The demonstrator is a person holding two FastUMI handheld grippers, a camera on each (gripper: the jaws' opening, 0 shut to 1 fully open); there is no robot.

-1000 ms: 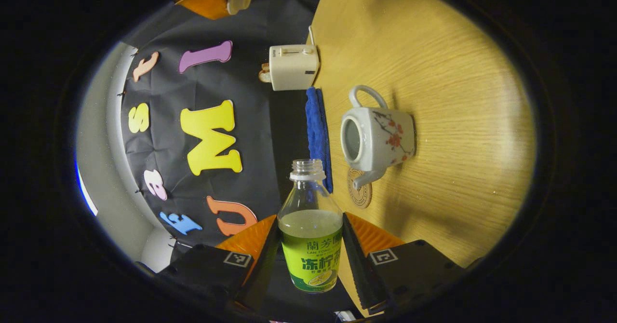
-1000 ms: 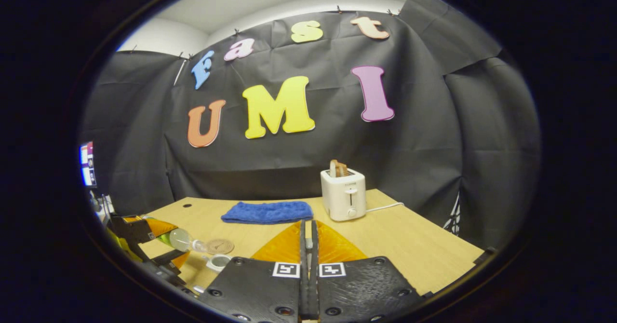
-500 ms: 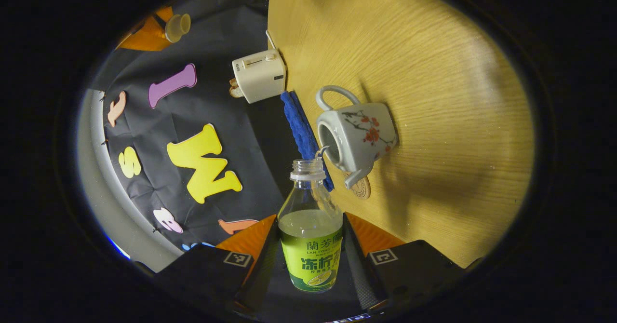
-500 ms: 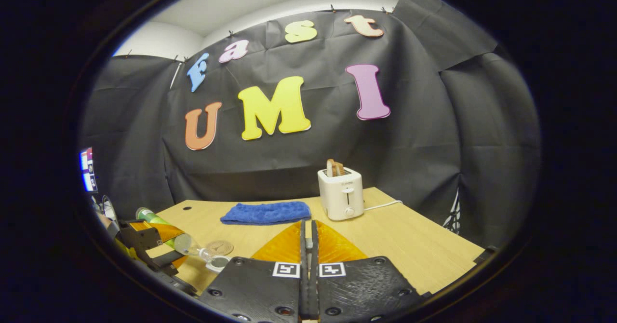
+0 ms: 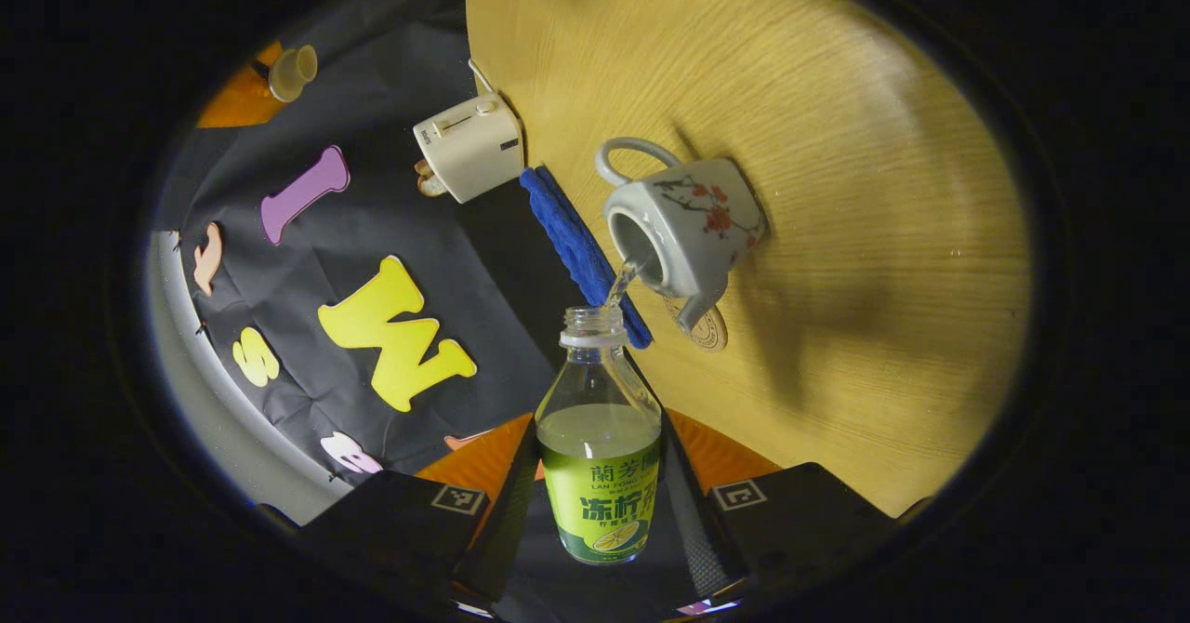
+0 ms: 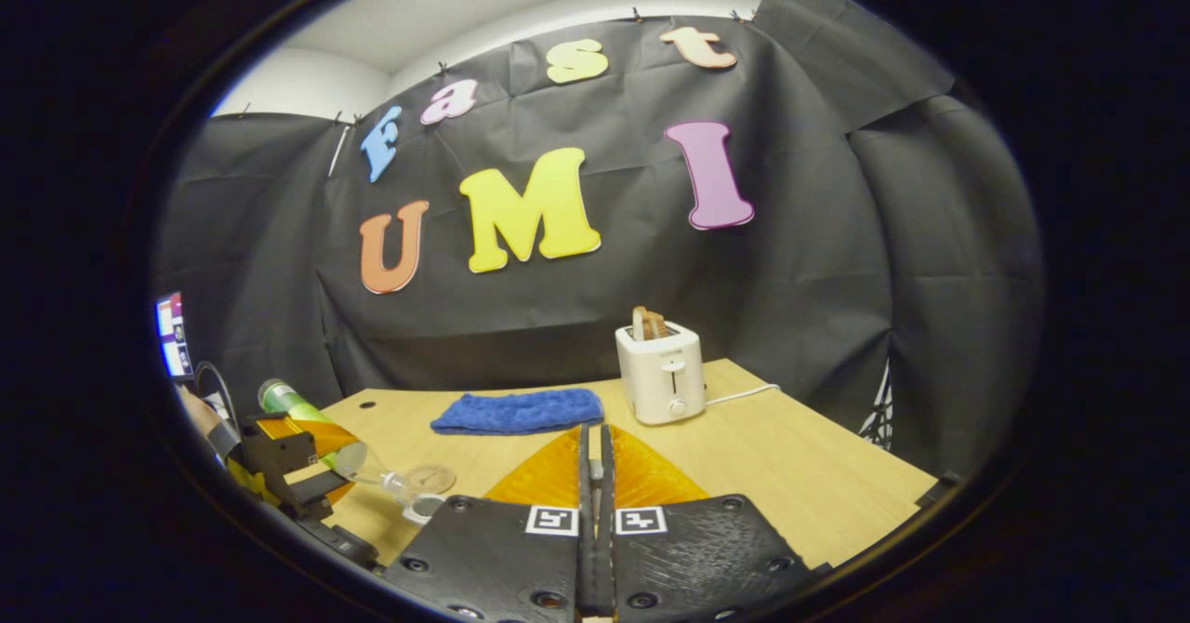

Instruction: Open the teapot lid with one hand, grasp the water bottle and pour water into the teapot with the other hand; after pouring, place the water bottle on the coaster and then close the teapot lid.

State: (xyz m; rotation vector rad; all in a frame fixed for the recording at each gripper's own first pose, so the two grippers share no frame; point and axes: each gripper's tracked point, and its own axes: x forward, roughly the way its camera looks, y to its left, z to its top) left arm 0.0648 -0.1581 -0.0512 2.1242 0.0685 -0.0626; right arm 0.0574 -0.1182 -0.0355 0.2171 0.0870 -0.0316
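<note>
Left gripper view: water bottle [image 5: 600,437] sits lower centre of the frame, clear plastic, uncapped, neck pointing up-frame toward the teapot [image 5: 683,223]. Pale liquid fills roughly the lower half; a green and yellow label wraps the base, with printed characters and a lemon picture (label not transcribed). Left gripper [image 5: 600,511] is closed onto the bottle, one finger pressing each side of the labelled part.

A thin stream of water runs from the bottle mouth into the teapot's open top. Teapot: pale grey-white ceramic, red blossom and dark branch painted on its side, loop handle toward upper left, spout toward the lower edge. It stands just right of frame centre on the table [image 5: 837,186]. The spout overlaps a round, patterned coaster [image 5: 704,330] lying flat just beside the pot. Teapot lid [image 5: 293,72] appears at the upper left, small and cream, held at the tip of the other gripper.

Right gripper view: right gripper [image 6: 595,474] at bottom centre, fingers drawn almost together with only a narrow slit between; what they hold cannot be made out here. Bottle and left gripper appear at lower left, bottle tilted down.

Surface: light wood-grain tabletop. A folded blue cloth [image 6: 519,411] and a white toaster [image 6: 661,372] with toast in its slots stand at the far edge. Black cloth wall behind.
</note>
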